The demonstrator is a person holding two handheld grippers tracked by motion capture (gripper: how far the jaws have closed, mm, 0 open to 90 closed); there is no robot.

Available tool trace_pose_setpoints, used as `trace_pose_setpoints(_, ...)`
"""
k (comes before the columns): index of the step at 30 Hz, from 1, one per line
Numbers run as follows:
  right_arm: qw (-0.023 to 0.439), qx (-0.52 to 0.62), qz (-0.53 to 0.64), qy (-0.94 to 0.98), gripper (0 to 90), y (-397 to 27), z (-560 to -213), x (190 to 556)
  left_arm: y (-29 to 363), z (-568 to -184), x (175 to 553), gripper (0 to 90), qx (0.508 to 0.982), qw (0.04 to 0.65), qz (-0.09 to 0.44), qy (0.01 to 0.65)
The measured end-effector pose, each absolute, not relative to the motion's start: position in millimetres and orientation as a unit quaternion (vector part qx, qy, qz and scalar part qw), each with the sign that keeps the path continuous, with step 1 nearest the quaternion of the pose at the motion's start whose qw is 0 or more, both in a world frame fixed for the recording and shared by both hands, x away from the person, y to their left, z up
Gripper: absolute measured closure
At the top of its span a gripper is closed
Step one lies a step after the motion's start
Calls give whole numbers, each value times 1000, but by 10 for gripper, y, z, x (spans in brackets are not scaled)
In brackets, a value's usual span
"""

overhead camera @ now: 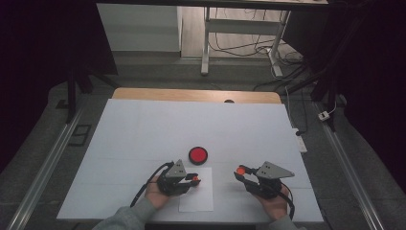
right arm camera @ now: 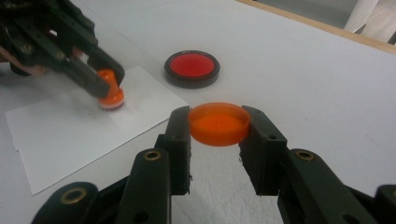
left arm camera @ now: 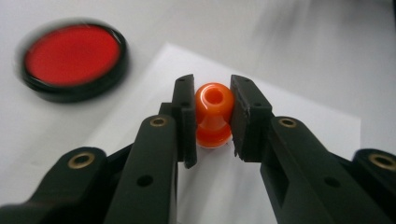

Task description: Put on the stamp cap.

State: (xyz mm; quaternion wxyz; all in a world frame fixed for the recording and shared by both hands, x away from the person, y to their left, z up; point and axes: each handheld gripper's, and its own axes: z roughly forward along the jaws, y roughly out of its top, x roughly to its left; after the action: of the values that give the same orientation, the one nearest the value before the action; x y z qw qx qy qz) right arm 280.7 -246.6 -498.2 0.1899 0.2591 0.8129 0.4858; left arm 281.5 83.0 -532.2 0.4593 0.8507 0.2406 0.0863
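Note:
My left gripper (left arm camera: 213, 116) is shut on an orange knob-handled stamp (left arm camera: 214, 114), whose base rests on a white sheet of paper (left arm camera: 289, 140). From above, that left gripper (overhead camera: 194, 180) sits at the paper's (overhead camera: 201, 196) left edge. My right gripper (right arm camera: 218, 126) is shut on a shallow orange cap (right arm camera: 219, 123), held above the table. In the high view the right gripper (overhead camera: 241, 171) holds the orange cap (overhead camera: 241, 170) right of the paper. A round red ink pad in a black case (overhead camera: 197, 155) lies just beyond the paper.
A white board (overhead camera: 143, 129) covers the table, with a wooden edge (overhead camera: 191, 94) at the far side. Cables and a metal stand's legs (overhead camera: 273, 57) lie on the floor beyond. Rails run down both sides of the table.

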Motion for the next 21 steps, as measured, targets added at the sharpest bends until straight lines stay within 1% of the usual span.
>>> trace_pose_setpoints(3, 190, 259, 486, 813, 643, -2473, -4982, 2810, 901, -5251, 2823, 726, 836, 483, 84, 248)
trace_pose_setpoints(13, 190, 260, 486, 812, 643, -2467, -4984, 2810, 973, -5187, 2843, 726, 819, 508, 55, 261)
trace_pose_setpoints(21, 190, 259, 485, 813, 643, -2468, -4982, 2808, 1064, -5079, 2838, 725, 802, 532, 51, 266)
